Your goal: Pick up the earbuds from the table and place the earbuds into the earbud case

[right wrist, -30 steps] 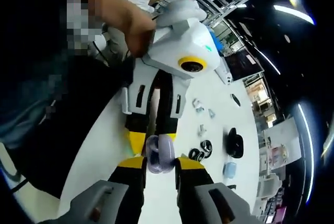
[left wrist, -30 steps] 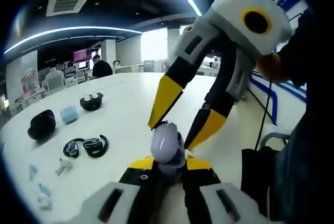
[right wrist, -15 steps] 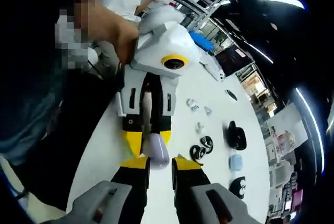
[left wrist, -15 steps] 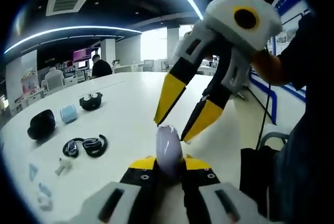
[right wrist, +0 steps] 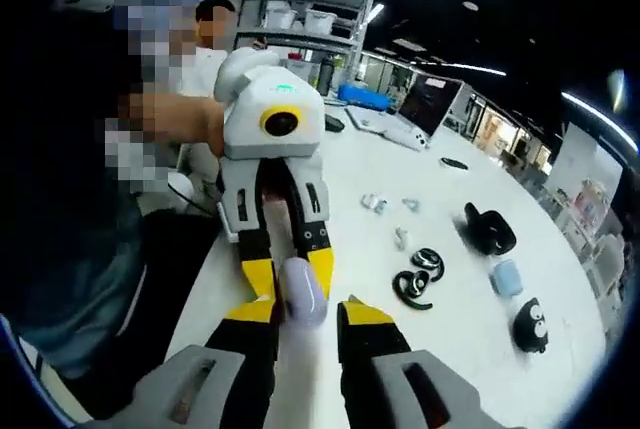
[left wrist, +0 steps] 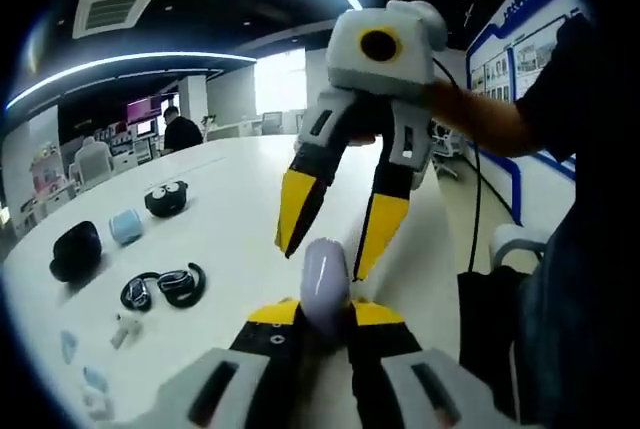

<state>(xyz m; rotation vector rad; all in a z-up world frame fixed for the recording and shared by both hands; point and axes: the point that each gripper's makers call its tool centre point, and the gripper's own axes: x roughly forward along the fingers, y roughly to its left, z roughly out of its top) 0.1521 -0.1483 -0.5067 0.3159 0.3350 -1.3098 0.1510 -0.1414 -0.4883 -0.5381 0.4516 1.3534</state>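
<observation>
While my left gripper (left wrist: 323, 317) is clamped on the lilac case (left wrist: 324, 284), which looks shut from here, my right gripper (left wrist: 327, 259) hangs just beyond it with its jaws apart and nothing between them. On the white table (left wrist: 235, 199) far to the left lie black ear-hook earbuds (left wrist: 163, 285), with a black case (left wrist: 76, 250) and a blue case (left wrist: 125, 226) farther off.

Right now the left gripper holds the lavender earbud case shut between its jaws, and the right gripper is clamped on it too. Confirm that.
Not quite. The left gripper does hold the lavender earbud case, but the right gripper is open, its yellow jaws spread above the case, as the left gripper view shows.
</observation>
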